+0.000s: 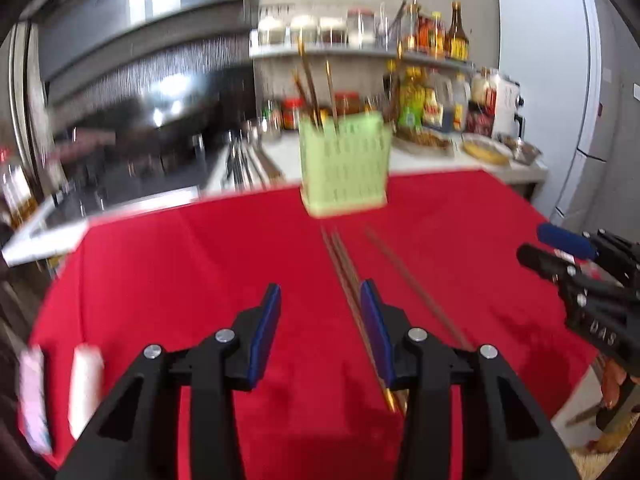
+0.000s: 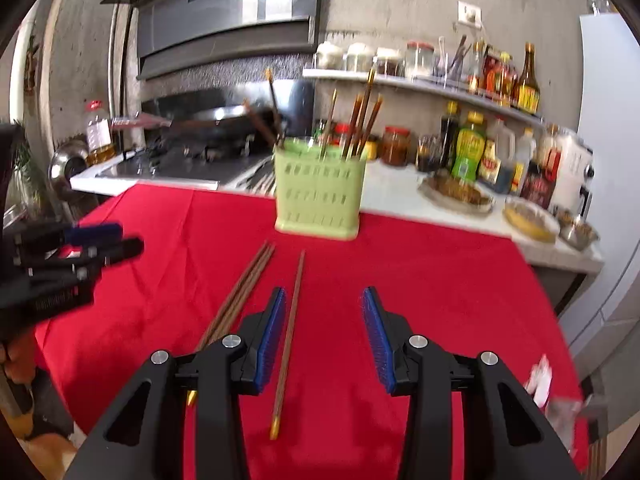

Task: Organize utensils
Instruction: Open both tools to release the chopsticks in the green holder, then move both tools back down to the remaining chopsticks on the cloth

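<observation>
Chopsticks (image 2: pixel 288 344) beside right hand-held gripper (image 2: pixel 324 300), untouched

The red cloth (image 2: pixel 420 280) lies bare on its right half and near left, open for a hand to pass. Down the middle lie loose chopsticks (image 2: pixel 244 296), and the green holder (image 2: pixel 320 196) blocks the far edge, the crowded counter (image 2: pixel 400 196) just behind it.

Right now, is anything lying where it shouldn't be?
Yes. Three chopsticks lie flat on the red cloth in front of the green holder, a pair together and one apart, while the other chopsticks stand upright inside it. Nothing looks spilled or broken.
</observation>
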`<state>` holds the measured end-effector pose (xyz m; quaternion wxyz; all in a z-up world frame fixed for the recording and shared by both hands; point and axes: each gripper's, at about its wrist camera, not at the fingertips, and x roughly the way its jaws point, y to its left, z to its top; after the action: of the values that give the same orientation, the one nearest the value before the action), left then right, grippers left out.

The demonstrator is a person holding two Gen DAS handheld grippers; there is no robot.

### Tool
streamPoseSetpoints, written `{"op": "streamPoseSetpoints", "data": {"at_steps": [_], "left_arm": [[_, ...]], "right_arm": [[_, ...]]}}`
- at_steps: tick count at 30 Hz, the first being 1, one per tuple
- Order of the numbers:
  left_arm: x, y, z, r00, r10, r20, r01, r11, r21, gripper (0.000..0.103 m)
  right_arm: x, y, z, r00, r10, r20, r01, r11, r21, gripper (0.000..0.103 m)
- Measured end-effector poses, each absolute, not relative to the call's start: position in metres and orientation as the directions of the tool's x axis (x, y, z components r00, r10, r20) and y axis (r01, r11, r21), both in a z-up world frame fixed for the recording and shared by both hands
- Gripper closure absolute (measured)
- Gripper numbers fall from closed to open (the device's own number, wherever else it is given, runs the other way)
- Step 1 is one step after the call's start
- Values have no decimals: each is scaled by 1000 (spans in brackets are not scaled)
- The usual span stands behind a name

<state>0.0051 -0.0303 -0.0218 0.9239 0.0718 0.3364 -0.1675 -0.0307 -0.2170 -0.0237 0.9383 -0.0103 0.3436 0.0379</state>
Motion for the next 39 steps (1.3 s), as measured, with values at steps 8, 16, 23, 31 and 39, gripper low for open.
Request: {"op": "streamPoseSetpoints", "data": {"at_steps": [8, 16, 23, 31, 39], "left_arm": [[-30, -32, -77, 593, -329, -735, 429, 901, -58, 68], [-32, -37, -93, 537, -361, -763, 459, 884, -95, 83], [-23, -47, -97, 531, -359, -767, 462, 882, -93, 83], [-14, -51, -102, 535, -317, -783, 450, 891, -54, 86], [-7, -36, -101, 535, -302, -789, 421, 905, -61, 90]], "right_arm": [[-60, -207, -65, 689, 115, -716, -97, 993, 66, 64], [-66, -204, -80, 654, 124, -746, -99, 992, 78, 80], [-60, -206, -88, 639, 146, -756, -101, 989, 106, 82], [-48, -203, -97, 620, 159, -769, -105, 987, 119, 82], [-46, -212, -102, 616, 122, -778, -70, 992, 100, 82]]}}
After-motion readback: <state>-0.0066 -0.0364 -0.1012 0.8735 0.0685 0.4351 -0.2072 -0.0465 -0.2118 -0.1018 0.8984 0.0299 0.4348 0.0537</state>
